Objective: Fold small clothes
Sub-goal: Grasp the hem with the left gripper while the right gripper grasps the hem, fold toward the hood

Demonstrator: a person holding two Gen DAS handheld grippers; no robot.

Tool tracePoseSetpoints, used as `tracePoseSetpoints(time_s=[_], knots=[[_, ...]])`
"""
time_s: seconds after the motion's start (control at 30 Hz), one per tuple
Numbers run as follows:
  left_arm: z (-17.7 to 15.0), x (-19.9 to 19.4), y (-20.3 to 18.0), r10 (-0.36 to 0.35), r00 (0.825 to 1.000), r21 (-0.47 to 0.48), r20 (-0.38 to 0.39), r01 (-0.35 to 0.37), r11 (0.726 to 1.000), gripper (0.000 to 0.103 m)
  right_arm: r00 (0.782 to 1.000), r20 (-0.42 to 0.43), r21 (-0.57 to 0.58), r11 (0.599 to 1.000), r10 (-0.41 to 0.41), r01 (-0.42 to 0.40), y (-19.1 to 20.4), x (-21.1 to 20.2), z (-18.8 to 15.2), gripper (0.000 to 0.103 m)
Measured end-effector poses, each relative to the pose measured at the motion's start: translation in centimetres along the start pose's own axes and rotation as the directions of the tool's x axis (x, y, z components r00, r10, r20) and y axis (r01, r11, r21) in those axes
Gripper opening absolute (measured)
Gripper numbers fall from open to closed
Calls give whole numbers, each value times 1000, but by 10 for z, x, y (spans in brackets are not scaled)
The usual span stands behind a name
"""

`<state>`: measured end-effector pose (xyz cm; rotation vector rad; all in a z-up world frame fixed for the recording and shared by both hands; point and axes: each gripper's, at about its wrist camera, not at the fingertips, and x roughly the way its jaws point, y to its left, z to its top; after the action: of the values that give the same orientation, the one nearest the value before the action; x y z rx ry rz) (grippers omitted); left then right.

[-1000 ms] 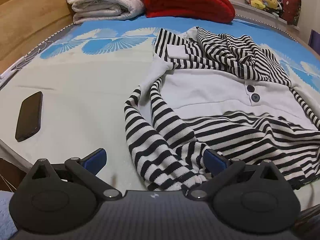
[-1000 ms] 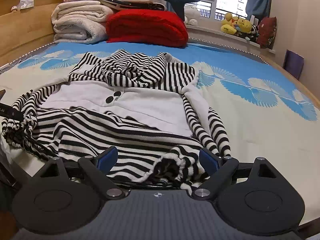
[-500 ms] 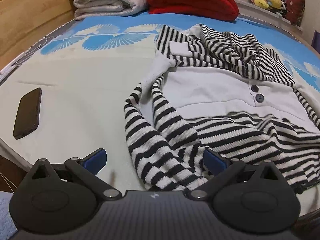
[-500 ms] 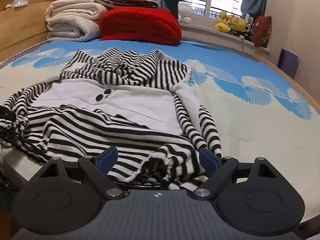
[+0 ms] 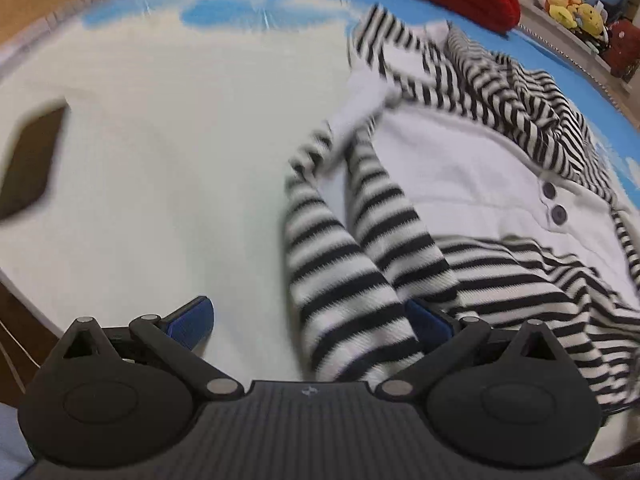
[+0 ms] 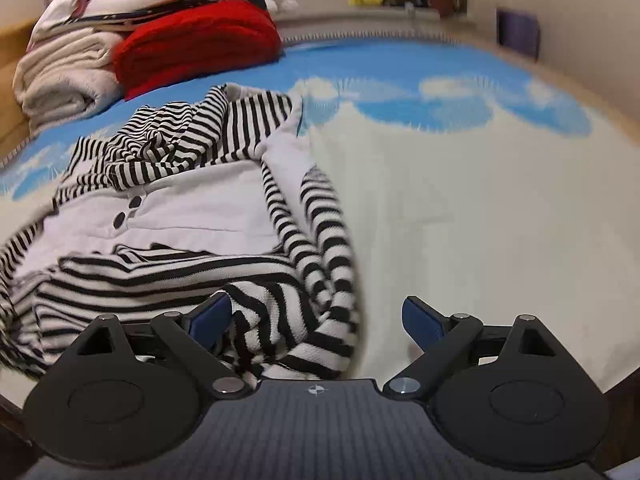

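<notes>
Two tongs, both spread wide and holding nothing. The striped hoodie lies flat on the bed, hood toward the red blanket. Looks like the sleeve step: left tongs straddle one sleeve, right tongs the other cuff. Next is pinching each. Both views are blurry, and the hem is cut off.

No text, label, brand, number or sign can be read anywhere in either view.
</notes>
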<state>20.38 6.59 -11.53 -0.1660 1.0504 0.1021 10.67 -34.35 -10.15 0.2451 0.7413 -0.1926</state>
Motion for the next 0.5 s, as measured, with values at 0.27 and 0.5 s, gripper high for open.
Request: tracePoseSetpoints(time_s=[0.27, 0.5], knots=[[-6, -24, -16, -176, 984, 95, 27, 172, 980, 12, 987, -127, 108, 991, 98, -85, 4, 26, 5, 14], [-20, -77, 10, -243, 968, 106, 68, 235, 966, 7, 988, -65, 103, 986, 138, -131, -12, -30, 5, 8]])
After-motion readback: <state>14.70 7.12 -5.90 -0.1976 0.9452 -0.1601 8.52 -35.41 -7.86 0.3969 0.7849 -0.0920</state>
